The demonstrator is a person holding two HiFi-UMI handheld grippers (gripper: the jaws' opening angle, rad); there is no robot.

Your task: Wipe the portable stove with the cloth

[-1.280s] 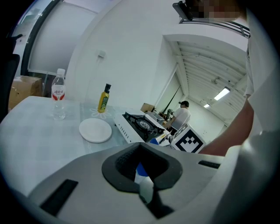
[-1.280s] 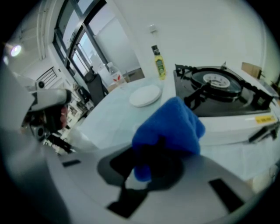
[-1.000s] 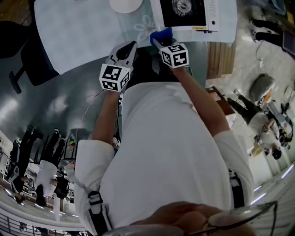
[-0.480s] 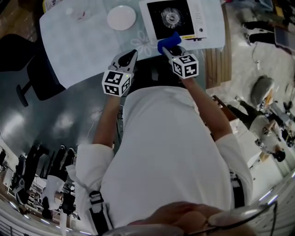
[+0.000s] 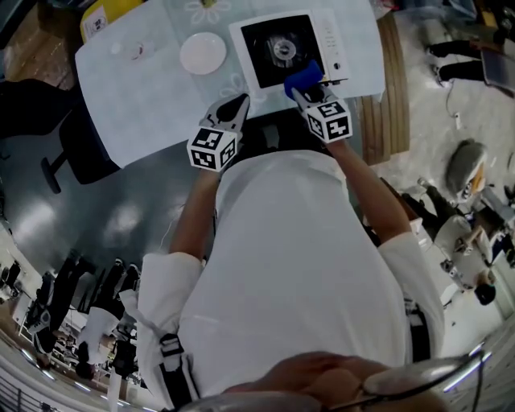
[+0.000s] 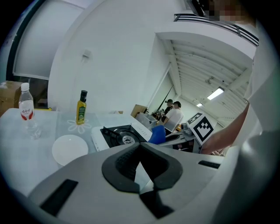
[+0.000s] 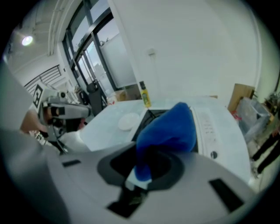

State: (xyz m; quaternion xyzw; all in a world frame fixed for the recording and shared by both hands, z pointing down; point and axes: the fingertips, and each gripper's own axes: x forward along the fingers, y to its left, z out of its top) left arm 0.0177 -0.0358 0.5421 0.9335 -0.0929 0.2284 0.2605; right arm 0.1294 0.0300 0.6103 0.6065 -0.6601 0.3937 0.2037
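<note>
Head view: the stove (image 5: 282, 48) sits at the table's (image 5: 145, 88) near edge. The right gripper (image 5: 302, 87) holds the cloth (image 5: 303, 76) at the stove's near right corner; the left gripper (image 5: 239, 102) hangs beside it.

Left gripper view: jaws pressed together, nothing between.

Right gripper view: jaws pinch the cloth's lower end, with the bulk free above. Recommended: lower the bulk flat onto the top, pinch firmly, and skirt the burner.

In the head view the cloth (image 5: 302, 78) covers the tips of the right tongs (image 5: 308, 90) and the stove (image 5: 278, 48) at its near right corner. A yellow thing (image 5: 109, 11) at the upper left is cut off by the top edge. In the right gripper view the cloth hides most of the stove's black top. In the left gripper view the labels on the water bottle (image 6: 26, 107) and the yellow bottle (image 6: 81, 108) are too small to read.
</note>
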